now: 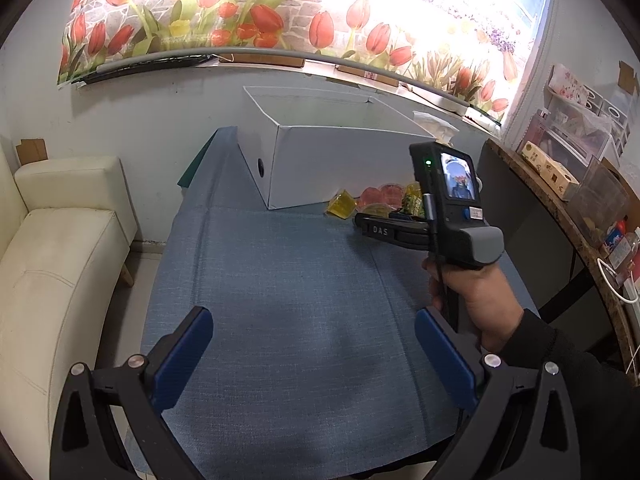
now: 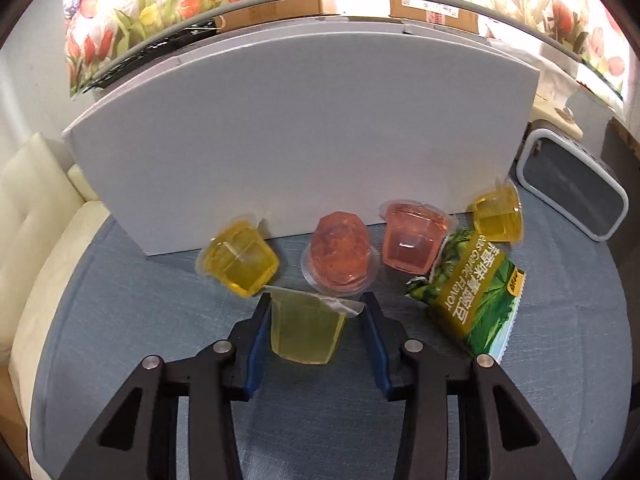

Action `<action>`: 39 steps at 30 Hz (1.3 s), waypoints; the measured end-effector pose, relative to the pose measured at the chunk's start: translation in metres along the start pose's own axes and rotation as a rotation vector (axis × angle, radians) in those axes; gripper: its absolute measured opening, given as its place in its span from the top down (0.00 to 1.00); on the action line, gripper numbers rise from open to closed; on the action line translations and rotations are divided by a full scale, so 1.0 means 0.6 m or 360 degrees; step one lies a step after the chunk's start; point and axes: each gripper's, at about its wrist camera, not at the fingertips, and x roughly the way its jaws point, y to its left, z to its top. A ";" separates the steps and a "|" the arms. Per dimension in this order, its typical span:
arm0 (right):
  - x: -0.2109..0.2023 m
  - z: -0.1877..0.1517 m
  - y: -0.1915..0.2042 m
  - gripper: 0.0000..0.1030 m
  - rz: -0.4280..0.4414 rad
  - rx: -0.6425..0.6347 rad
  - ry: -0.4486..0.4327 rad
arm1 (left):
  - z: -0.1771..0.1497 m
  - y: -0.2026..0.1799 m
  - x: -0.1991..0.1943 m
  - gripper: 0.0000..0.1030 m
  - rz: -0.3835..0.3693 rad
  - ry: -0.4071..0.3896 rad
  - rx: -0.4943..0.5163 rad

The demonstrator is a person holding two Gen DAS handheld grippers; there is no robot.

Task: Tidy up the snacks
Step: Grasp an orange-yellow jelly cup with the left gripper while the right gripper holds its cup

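Note:
In the right wrist view my right gripper (image 2: 316, 300) is open, its jaws on either side of a pale yellow-green jelly cup (image 2: 306, 330) lying on the blue tablecloth; the left pad touches it, the right stands slightly off. Beyond lie a yellow jelly cup (image 2: 240, 260), two pink jelly cups (image 2: 340, 258) (image 2: 412, 240), another yellow cup (image 2: 498, 216) and a green snack packet (image 2: 468, 292), all before a white open box (image 2: 296, 136). My left gripper (image 1: 314, 326) is open and empty over bare cloth. The right gripper (image 1: 372, 226) and box (image 1: 336, 164) also show there.
A cream sofa (image 1: 52, 264) stands left of the table. A brown-edged counter with clutter (image 1: 568, 184) is at the right. A white-framed object (image 2: 572, 196) sits right of the box. A tulip-print blind (image 1: 256, 12) hangs behind.

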 end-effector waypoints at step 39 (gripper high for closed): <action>-0.295 -0.224 -0.097 0.55 0.0177 0.0093 -0.0158 | 0.154 -0.099 0.385 0.59 0.0061 0.0230 0.0331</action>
